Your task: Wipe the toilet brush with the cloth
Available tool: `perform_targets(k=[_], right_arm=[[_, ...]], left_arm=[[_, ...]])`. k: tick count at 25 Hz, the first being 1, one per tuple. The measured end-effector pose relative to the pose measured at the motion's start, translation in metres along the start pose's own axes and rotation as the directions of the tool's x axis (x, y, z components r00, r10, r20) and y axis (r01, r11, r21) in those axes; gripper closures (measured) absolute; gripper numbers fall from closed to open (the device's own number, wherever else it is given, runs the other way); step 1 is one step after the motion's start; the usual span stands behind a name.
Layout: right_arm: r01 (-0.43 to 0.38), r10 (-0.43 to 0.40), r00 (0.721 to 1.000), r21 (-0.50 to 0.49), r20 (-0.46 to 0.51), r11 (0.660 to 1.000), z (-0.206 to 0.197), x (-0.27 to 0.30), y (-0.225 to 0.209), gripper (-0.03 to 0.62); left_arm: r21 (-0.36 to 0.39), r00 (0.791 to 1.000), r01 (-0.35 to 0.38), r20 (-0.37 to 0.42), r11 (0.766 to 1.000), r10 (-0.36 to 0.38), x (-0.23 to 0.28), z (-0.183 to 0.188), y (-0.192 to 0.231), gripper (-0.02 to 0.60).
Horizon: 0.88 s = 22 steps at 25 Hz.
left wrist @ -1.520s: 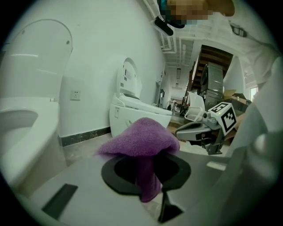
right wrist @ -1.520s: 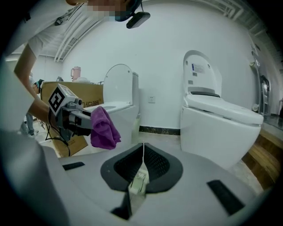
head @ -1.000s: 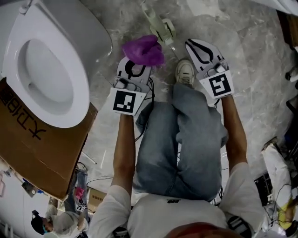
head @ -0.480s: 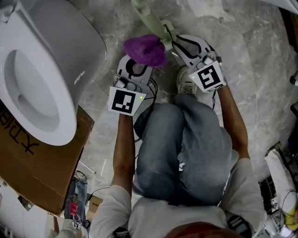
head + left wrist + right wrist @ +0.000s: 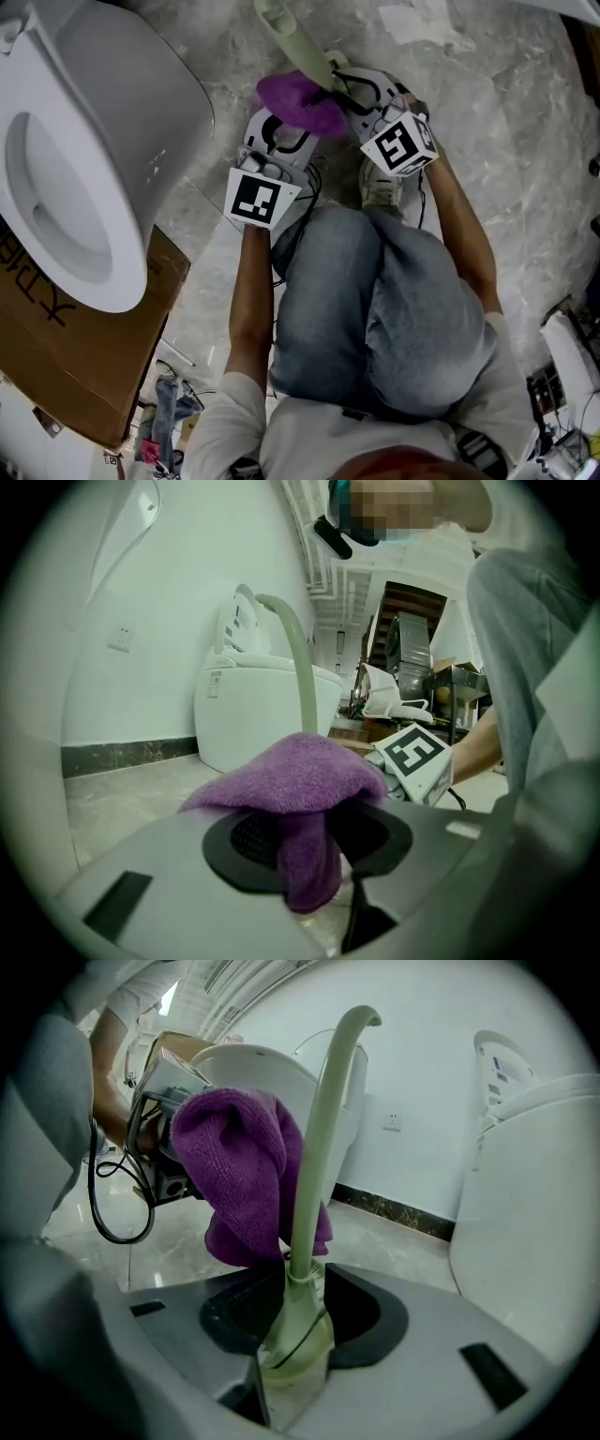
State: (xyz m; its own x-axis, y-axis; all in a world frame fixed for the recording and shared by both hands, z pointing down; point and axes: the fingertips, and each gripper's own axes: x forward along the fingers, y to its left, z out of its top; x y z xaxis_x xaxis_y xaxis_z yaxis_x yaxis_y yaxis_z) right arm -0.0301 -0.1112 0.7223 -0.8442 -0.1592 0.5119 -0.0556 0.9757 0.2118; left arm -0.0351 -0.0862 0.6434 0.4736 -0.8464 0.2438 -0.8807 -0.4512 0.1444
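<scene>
Cloth (image 5: pixel 291 780) hangs inside left tool (image 5: pixel 314 864), jaws opening; toilet brush (image 5: pixel 314 1176) sits, seemingly loose, inside right tool (image 5: pixel 295 1330), also opening.

Left gripper (image 5: pixel 279 139) jaws opening around cloth (image 5: pixel 296 99), right gripper (image 5: pixel 351 91) jaws opening around toilet brush (image 5: pixel 298 42)

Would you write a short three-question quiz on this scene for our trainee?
1. Which colour is the cloth? A green, B purple, C white.
2. True or false: the toilet brush lies inside the toilet.
3. Fill in: the cloth sits between the fingers of the ___ gripper.
Key: 1 B. 2 False; it stands between the opening fingers of the right gripper. 3 Left; the left gripper is opening its fingers too.
</scene>
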Motion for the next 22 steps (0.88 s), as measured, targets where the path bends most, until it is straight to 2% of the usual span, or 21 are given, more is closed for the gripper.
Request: perform_targets(k=[8, 18, 22], right_arm=[[0.028, -0.028, 1.0, 0.019, 0.01, 0.999, -0.009, 0.009, 0.003, 0.48], [0.019, -0.018, 1.0, -0.094, 0.015, 0.995, -0.009, 0.011, 0.006, 0.491], [0.024, -0.022, 1.0, -0.128, 0.018, 0.992, -0.015, 0.012, 0.006, 0.496]], left_arm=[[0.013, 0.999, 0.047, 0.004, 0.999, -0.047, 0.027, -0.014, -0.004, 0.419], [0.038, 0.999, 0.053, 0.01, 0.998, -0.054, 0.042, -0.021, 0.002, 0.419], [0.059, 0.999, 0.047, 0.012, 0.997, -0.047, 0.044, -0.02, 0.001, 0.454]])
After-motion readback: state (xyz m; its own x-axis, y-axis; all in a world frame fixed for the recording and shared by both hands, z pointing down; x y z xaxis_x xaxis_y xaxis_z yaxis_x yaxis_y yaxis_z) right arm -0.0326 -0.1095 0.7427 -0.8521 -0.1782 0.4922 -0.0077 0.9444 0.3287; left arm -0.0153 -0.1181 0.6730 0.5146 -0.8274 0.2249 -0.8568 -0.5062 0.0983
